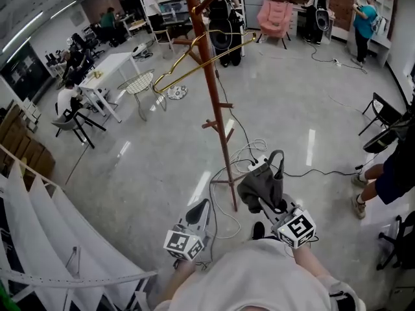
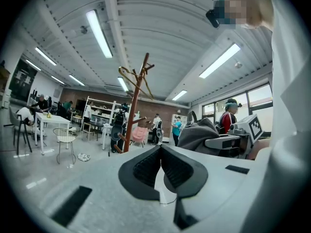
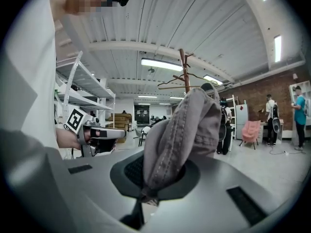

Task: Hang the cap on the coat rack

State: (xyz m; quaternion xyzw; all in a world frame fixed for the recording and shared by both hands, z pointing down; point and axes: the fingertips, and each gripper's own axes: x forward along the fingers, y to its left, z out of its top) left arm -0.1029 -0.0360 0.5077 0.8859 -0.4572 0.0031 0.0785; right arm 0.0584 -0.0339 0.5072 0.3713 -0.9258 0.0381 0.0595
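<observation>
Before one coat rack (image 1: 214, 109) | one cap (image 1: 256, 186) clamped in right claw (image 1: 267, 203) | left claw (image 2: 160, 152) closed, empty

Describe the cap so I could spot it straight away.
Find the tall red-brown coat rack standing mid-floor. Near its foot, the right gripper pinches the cap in its fingers, a crumpled bundle of grey cloth with stitched seams. It is the only soft thing there; the left gripper beside it holds nothing.

The coat rack (image 1: 209, 76) loses its top past the head view's upper edge. The cap (image 3: 182, 125) covers the right gripper's (image 3: 158, 173) pads. 1 bystander (image 1: 392, 170) is cropped at right.
</observation>
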